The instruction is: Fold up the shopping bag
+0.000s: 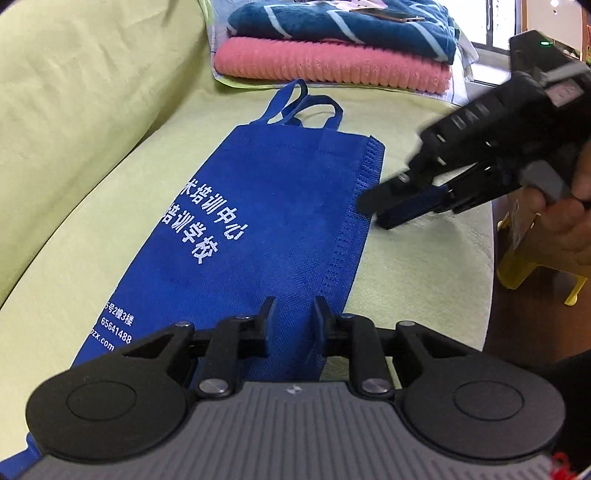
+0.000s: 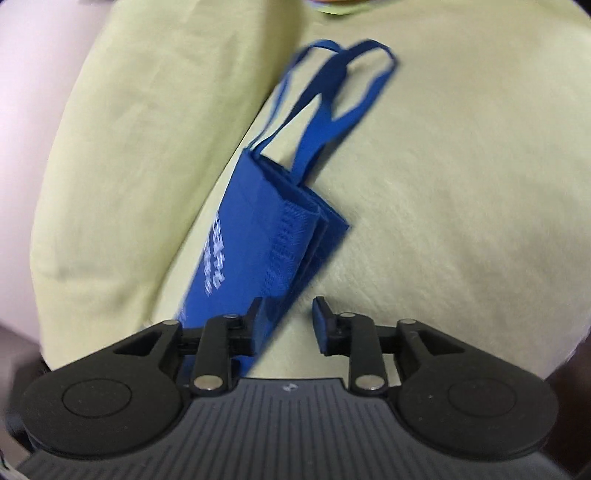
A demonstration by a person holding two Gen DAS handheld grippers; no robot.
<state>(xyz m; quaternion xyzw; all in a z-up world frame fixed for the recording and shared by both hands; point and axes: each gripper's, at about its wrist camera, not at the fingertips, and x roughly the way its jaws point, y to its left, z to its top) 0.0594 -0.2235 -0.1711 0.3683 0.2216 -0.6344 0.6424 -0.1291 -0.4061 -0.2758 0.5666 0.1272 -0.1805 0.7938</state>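
Note:
A blue non-woven shopping bag (image 1: 258, 221) with white printed characters lies flat on a pale green sofa seat, its two handles (image 1: 303, 107) pointing away. My left gripper (image 1: 294, 314) is open, its fingers over the bag's near end. My right gripper (image 1: 380, 208) shows in the left wrist view at the bag's right stitched edge. In the right wrist view the right gripper (image 2: 286, 317) is open, the bag (image 2: 266, 240) lies folded lengthwise in layers, its edge by the left finger, handles (image 2: 343, 81) beyond.
A folded pink towel (image 1: 328, 66) under a blue striped towel (image 1: 343, 26) sits at the far end of the sofa. The green backrest cushion (image 1: 74, 92) runs along the left. A yellow stool (image 1: 535, 266) stands on the floor past the seat's right edge.

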